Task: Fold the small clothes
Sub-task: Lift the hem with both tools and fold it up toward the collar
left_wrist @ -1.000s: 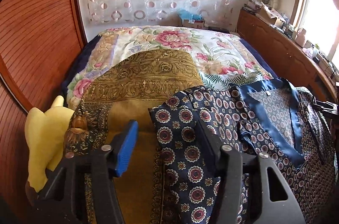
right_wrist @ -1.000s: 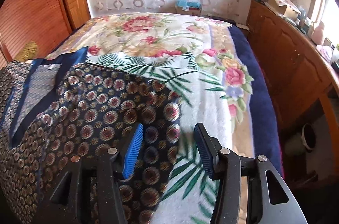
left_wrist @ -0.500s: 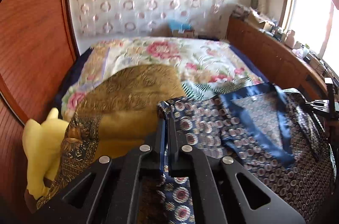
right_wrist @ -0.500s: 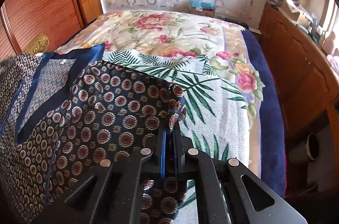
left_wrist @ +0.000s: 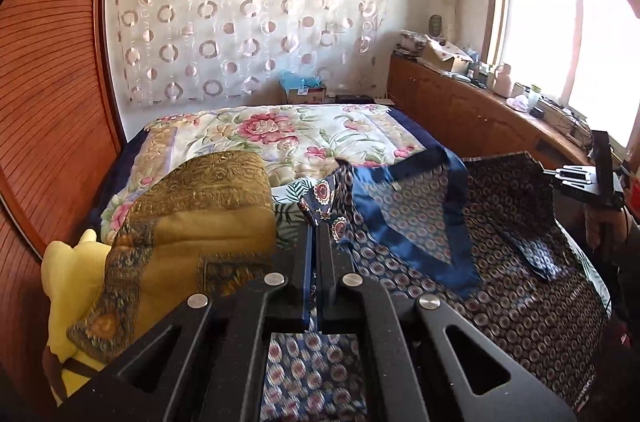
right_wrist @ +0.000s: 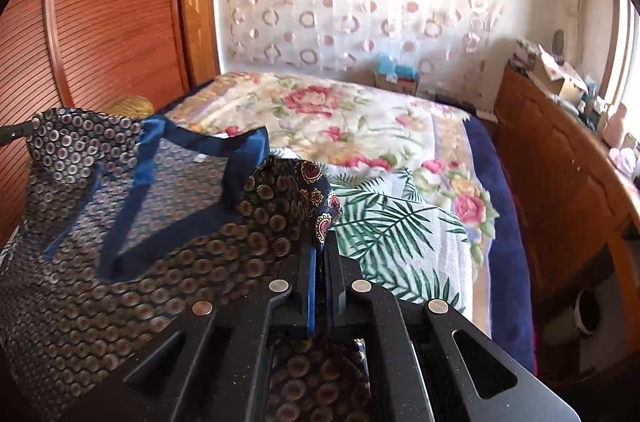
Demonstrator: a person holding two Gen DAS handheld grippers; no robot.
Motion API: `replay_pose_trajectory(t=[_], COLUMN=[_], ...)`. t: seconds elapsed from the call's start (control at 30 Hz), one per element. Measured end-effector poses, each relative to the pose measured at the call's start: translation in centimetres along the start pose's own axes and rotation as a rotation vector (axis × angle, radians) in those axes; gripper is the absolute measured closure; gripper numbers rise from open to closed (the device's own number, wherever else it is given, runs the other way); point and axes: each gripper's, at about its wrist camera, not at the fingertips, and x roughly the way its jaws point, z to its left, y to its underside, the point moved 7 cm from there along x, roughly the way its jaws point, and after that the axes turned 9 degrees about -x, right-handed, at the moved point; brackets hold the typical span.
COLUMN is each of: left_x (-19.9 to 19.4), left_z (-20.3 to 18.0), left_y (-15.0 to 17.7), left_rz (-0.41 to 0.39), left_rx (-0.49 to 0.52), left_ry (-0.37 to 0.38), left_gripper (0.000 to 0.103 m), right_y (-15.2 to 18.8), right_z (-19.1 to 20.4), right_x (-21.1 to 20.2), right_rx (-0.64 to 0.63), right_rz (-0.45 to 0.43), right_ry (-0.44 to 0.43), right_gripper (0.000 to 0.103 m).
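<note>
While clamped — left claw | right claw | blouse stretched between

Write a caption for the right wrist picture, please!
Right claw pinches a corner of the navy circle-patterned silky top, lifted above the flowery bed cover.

Nothing legible for you here

You can read no text: the garment's small neck label and the far cardboard box are too blurred.
</note>
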Motion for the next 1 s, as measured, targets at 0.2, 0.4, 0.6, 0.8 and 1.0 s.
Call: replay_pose_trajectory(t=[0.2, 0.4, 0.6, 0.8, 1.0], left_x=[-2.8, -5.2, -7.2, -8.4, -9.9], left_z=[-0.3, -0.1, 1.0, 2.2, 3.4], left_y=[2.5, 5.9, 10.3, 13.0, 13.3], left_rz=[-0.010, -0.014, 0.005, 0.016, -0.003], left_rx=[-0.005, -0.033, -0.097, -0.167, -0.171], left_ry=[0.000, -0.008, -0.017, -0.022, -0.066], left_gripper=[0.101, 0.101, 0.101, 0.101, 0.101], right_y=[2.2, 5.6, 11.4, 16.8, 19.5], right_z=[1.4, 1.6, 2.0, 2.5, 2.7], right_x=[-4.3, -7.5, -10.7, -13.7, -16.5], right_rx=[0.000, 0.041, 0.104, 0.155, 0.175], right_rz=[-0.033, -0.050, -0.035, 0.009, 0.044], right_ry=[-0.002, -0.007, -0.010, -0.014, 0.044], right_gripper=[0.100, 0.100, 0.100, 0.100, 0.100])
